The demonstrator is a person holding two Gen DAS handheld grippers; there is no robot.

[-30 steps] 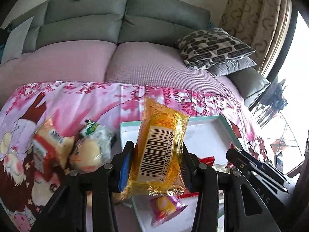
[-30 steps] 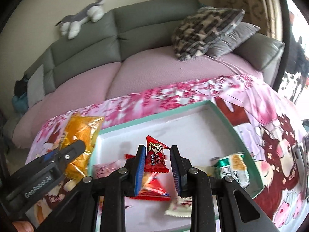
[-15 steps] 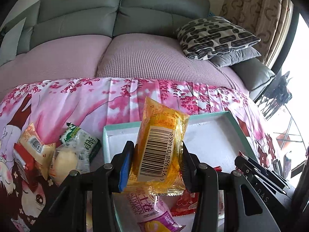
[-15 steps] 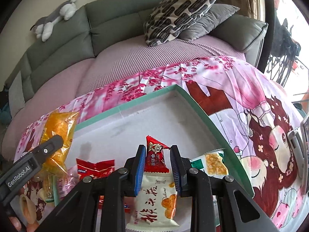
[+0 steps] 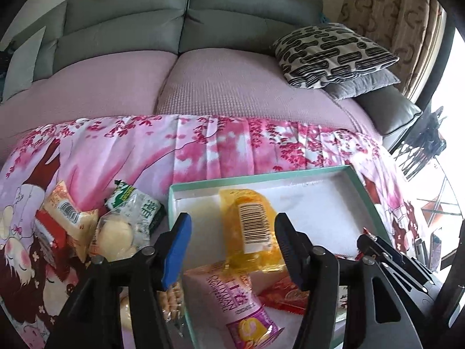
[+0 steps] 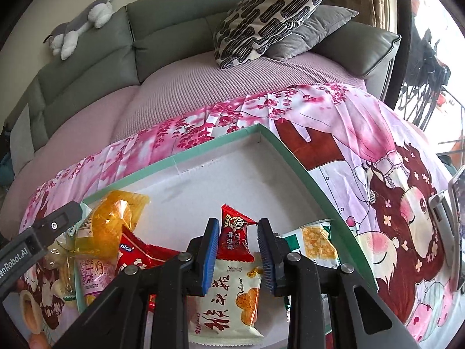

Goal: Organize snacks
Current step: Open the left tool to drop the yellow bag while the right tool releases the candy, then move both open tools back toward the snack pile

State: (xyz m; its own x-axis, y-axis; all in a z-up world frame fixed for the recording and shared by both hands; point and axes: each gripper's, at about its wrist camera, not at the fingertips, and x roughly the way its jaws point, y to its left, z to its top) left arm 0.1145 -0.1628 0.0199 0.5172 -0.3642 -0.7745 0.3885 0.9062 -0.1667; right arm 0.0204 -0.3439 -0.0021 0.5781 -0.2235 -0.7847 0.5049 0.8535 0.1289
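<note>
Left tongs [image 5: 231, 245] have just been opening, now wide; the yellow plastic snack packet [image 5: 251, 229] lies free between them in the teal-rimmed white box [image 5: 258, 177]. Right tongs [image 6: 237, 250] have just been opening slightly, the small red foil snack packet [image 6: 232, 240] loose between the pads, inside the box.

Grey sofa [image 5: 186, 23], patterned cushion [image 5: 334, 52], curtain [image 5: 386, 14], bright window right, plush toy [image 6: 81, 26]
</note>
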